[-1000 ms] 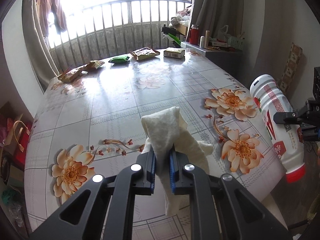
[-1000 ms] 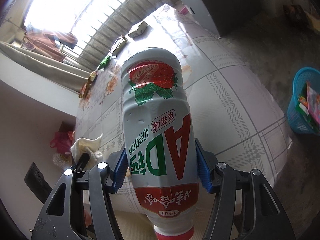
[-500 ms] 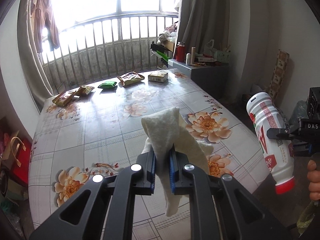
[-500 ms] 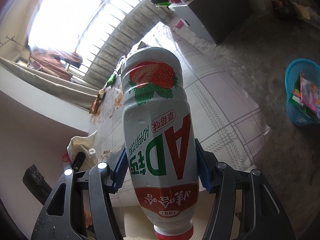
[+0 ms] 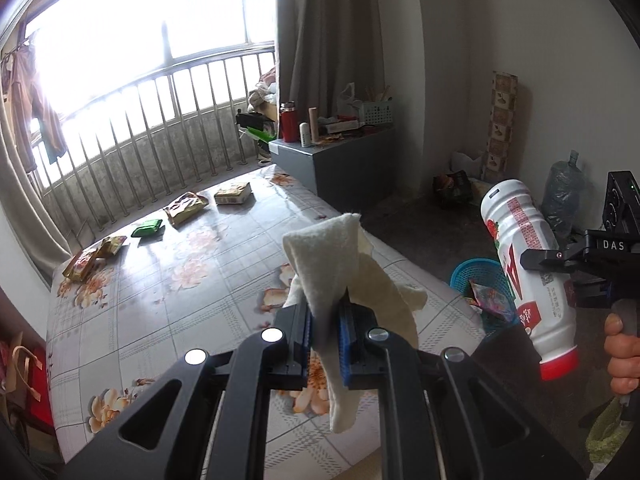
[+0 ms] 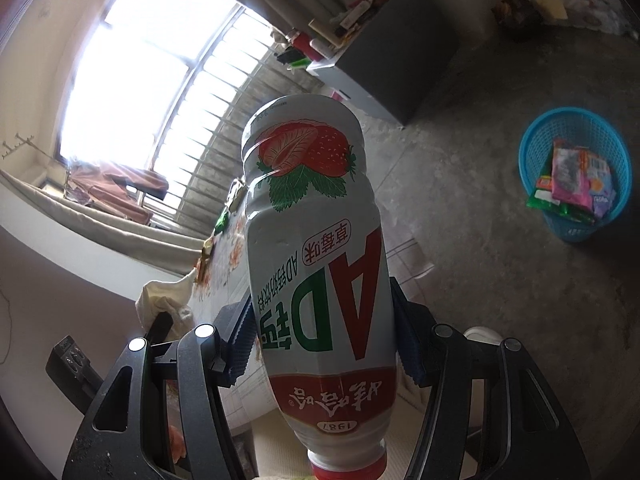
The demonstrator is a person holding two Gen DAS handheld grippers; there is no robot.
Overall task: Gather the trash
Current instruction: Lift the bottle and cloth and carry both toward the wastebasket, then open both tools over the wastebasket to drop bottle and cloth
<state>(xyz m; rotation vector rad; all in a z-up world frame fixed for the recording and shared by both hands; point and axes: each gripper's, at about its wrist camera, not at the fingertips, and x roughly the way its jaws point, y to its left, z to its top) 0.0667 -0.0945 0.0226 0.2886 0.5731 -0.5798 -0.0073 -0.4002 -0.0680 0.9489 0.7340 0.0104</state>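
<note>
Between pads [image 6: 240,340], white strawberry-print bottle [image 6: 316,260]

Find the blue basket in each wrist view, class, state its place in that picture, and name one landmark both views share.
Left wrist view: the blue basket sits on the floor at right of centre, partly hidden behind the table edge and the white bottle.
Right wrist view: the basket stands on the floor at the right edge, wrappers inside.
Shared landmark: the grey cabinet.
</note>
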